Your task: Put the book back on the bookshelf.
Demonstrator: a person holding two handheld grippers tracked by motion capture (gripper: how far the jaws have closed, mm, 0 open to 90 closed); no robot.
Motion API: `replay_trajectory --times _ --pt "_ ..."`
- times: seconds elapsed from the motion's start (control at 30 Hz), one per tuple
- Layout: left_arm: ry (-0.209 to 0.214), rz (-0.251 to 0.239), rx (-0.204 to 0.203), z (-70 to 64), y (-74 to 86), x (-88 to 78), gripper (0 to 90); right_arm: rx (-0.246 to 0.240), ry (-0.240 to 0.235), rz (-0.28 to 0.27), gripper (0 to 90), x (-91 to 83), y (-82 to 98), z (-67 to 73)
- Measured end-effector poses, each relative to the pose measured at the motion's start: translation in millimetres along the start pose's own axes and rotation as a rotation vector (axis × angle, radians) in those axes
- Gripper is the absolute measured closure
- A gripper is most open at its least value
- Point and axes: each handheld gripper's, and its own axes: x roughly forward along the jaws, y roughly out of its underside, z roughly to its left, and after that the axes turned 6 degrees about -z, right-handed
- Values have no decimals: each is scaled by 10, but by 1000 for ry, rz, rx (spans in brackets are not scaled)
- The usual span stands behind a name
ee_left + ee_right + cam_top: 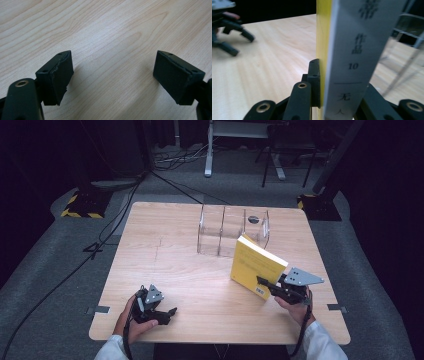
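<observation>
From the high view, the right gripper (265,285) is clamped on the lower corner of a yellow book (255,265), which it holds tilted above the worktop (200,285), just in front of a clear rack (232,231) with upright dividers. The left gripper (167,312) rests low over the worktop's near left part, well apart from the book, jaws spread and holding nothing. A dark small thing (253,219) shows through the rack's far wall; what it is I cannot tell.

The left gripper view looks between two black pads (61,75) set wide apart, with bare wood grain between them and nothing in the gap.

The right gripper view gives what the high view cannot: the book's grey spine (354,62) with printed characters stands upright between the jaws, its yellow cover (322,32) pressed against the left pad (315,80). The rack's wires (407,50) show blurred at the right, and the left gripper (235,41) shows far off at the upper left.

The step in hand looks like carrying the book to the rack for shelving. The next move likely calls for turning the book upright and in line with a slot between dividers, then lowering it without the corner catching a divider edge. The free gripper may need to steady the rack or the book's far side.
</observation>
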Motion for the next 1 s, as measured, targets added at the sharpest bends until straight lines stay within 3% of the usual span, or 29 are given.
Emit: replay_trajectory --times 0.03,0.07,0.2,0.23,0.27,0.47,0.63,1.0 --pt "0 0 0 0 0 0 170 0 0 0 763 0 0 0" --pt "-4 -3 -2 -6 7 -3 169 4 40 -5 763 -39 -23 -58" --pt "-9 -9 -19 -22 14 4 164 12 127 -22 763 -90 -75 -171" --pt "-9 -9 -19 -22 14 4 162 12 127 -22 763 -90 -75 -171" --pt "-10 -6 -21 -27 10 6 160 12 171 -27 763 -104 -110 -216" --pt "-25 -6 -28 -47 -9 28 154 13 262 -31 763 -121 -223 -343" --pt "-20 -7 -34 -65 -29 55 154 18 277 -24 763 -76 -287 -411" --pt "-19 -7 -40 -69 -29 55 154 24 325 -1 763 208 -447 -515"
